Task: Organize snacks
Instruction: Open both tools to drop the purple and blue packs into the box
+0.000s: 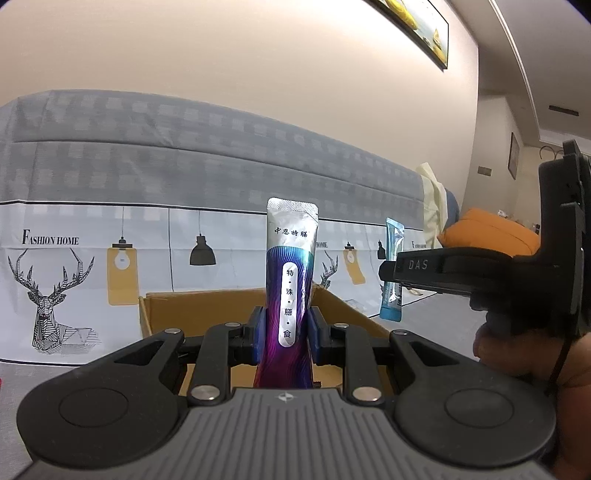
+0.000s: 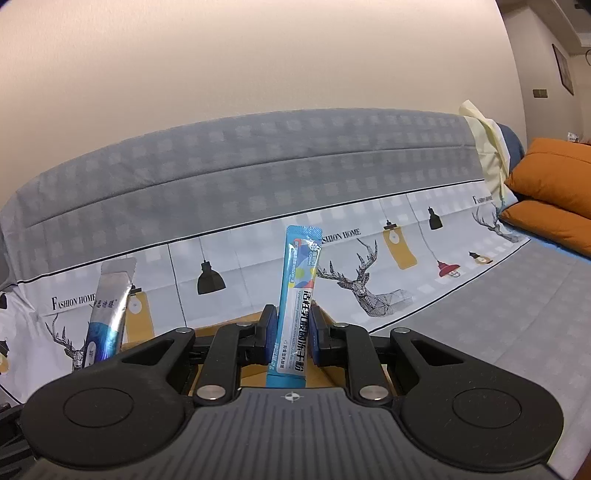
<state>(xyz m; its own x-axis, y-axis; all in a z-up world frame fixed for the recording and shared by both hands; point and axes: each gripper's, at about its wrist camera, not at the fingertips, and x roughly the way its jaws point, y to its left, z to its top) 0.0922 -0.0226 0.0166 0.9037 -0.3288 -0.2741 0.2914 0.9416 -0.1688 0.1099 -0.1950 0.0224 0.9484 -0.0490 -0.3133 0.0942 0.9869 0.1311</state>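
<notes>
My left gripper [image 1: 284, 332] is shut on a purple and silver snack sachet [image 1: 290, 280] and holds it upright above an open cardboard box [image 1: 207, 306]. My right gripper [image 2: 291, 336] is shut on a light blue stick sachet [image 2: 297, 295], also upright over the box [image 2: 236, 321]. In the left wrist view the right gripper [image 1: 391, 269] with the blue sachet [image 1: 392, 273] shows at the right. In the right wrist view the purple and silver sachet [image 2: 109, 310] shows at the left.
A sofa [image 2: 480, 295] covered with a grey and white deer-print cloth lies behind and under the box. Orange cushions [image 2: 554, 192] lie at the right end. A picture [image 1: 417, 29] hangs on the wall above.
</notes>
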